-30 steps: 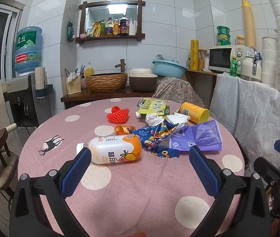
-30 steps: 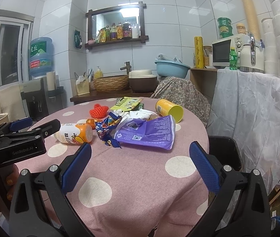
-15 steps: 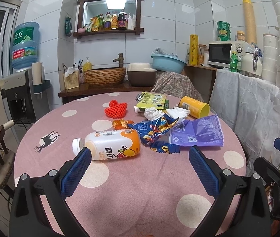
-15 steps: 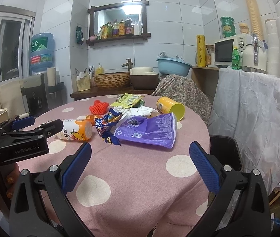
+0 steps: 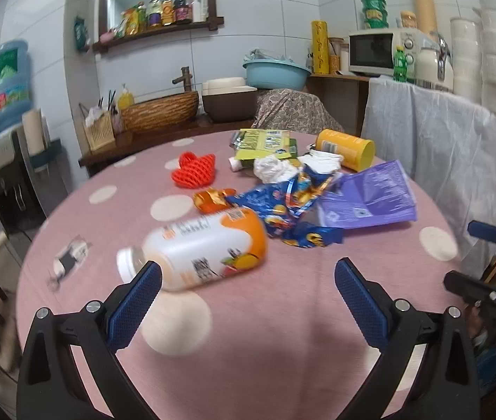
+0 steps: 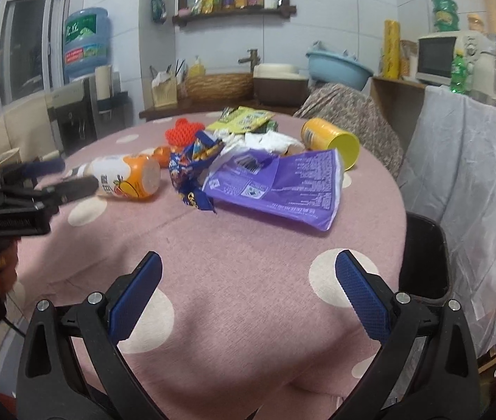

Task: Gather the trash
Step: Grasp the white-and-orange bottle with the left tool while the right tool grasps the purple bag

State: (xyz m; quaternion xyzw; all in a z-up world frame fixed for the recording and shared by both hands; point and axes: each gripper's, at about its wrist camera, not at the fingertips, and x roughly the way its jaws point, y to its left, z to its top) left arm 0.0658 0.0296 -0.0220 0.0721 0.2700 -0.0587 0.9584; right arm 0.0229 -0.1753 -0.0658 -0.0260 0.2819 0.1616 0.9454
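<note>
Round table with pink polka-dot cloth [image 5: 283, 332]; litter gathered across its far half, centre of both frames.

Left gripper [image 5: 248, 287]: jaws spread wide, nothing between them; blue pads at lower left and lower right of the left wrist view; the left pad sits just in front of the drink bottle [image 5: 205, 248], whether touching cannot be told. In the right wrist view this gripper shows at the left edge beside the bottle.

Right gripper [image 6: 248, 280]: jaws equally wide, holding nothing; it hangs over bare cloth at the near table edge, well apart from the litter.

Trash, as seen from the left wrist:
- drink bottle, white and orange, on its side, cap toward the left, blurred;
- blue snack wrapper [image 5: 283, 206], crumpled, just right of the bottle;
- purple bag [image 5: 370, 199], flat, right of the wrapper;
- yellow can [image 5: 346, 148], lying down, behind the purple bag;
- green packet [image 5: 265, 143], upper centre;
- white crumpled tissue [image 5: 272, 169], in front of the packet;
- red foam net [image 5: 193, 175], left of the tissue;
- small orange wrapper [image 5: 211, 201], behind the bottle.

Black bin [image 6: 423, 255]: right of the table in the right wrist view.
</note>
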